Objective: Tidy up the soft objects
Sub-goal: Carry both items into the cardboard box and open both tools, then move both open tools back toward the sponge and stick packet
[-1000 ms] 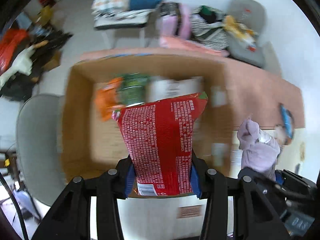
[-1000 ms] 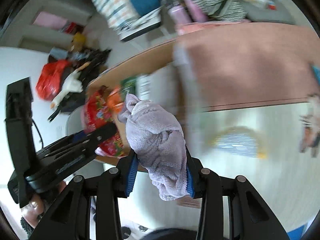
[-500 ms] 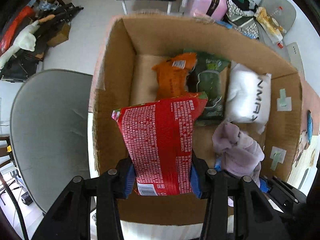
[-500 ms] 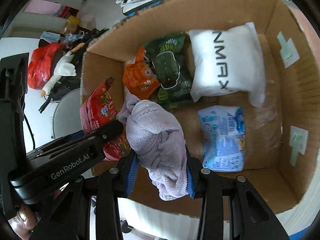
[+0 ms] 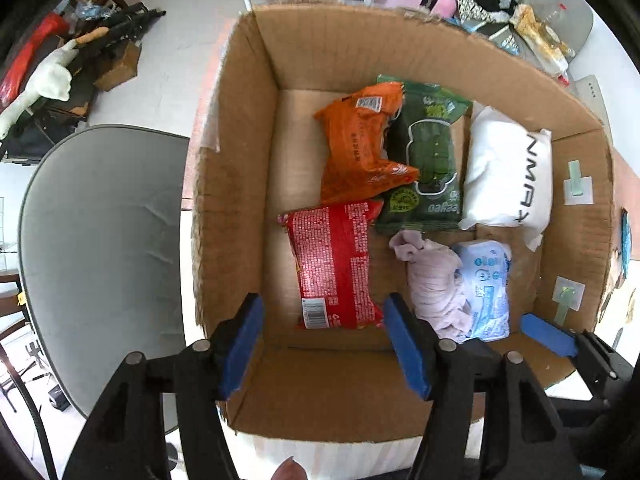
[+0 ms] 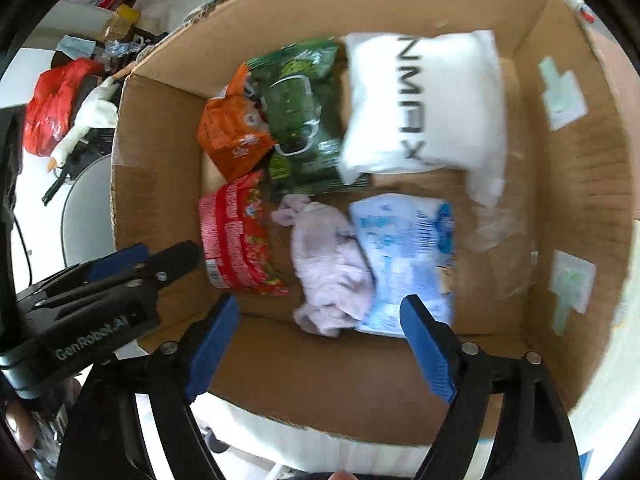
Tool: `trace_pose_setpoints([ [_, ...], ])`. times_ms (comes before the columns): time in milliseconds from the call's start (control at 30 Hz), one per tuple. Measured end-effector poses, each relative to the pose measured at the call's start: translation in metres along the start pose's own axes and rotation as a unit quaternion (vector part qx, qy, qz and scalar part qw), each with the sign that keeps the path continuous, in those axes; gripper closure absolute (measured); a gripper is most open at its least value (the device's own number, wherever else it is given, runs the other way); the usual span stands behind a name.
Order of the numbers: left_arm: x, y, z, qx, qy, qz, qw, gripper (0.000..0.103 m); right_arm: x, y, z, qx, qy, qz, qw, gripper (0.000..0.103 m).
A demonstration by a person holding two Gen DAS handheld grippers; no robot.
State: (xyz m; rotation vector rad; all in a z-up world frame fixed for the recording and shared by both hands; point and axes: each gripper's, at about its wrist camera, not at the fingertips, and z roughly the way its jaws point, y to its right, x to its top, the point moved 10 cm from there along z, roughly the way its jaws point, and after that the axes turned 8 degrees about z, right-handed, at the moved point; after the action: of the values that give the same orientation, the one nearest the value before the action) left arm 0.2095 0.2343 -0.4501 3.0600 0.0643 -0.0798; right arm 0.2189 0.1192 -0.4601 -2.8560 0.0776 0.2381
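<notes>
Red packet [image 5: 334, 268] – below opening jaws (untouched)

Matt corrugated cardboard box [image 5: 236, 168], glossy foil-like red packet [image 5: 336, 268], seemingly fleecy lilac cloth [image 5: 434, 280]

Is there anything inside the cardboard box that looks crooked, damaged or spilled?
Nothing looks spilled or torn. The orange packet lies askew, its edge overlapping the green packet. The lilac cloth is bunched rather than folded and leans on the blue-and-white pack. The red packet lies flat.
</notes>
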Motion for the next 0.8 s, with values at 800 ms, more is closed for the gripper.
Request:
trace_pose_setpoints([
  [800,-0.055,0.038,-0.143,0.040,0.202,-0.006,0.9785,0.028,-0.055,0.059,-0.173,-0.089,0.177,-0.049,0.979,0.006],
])
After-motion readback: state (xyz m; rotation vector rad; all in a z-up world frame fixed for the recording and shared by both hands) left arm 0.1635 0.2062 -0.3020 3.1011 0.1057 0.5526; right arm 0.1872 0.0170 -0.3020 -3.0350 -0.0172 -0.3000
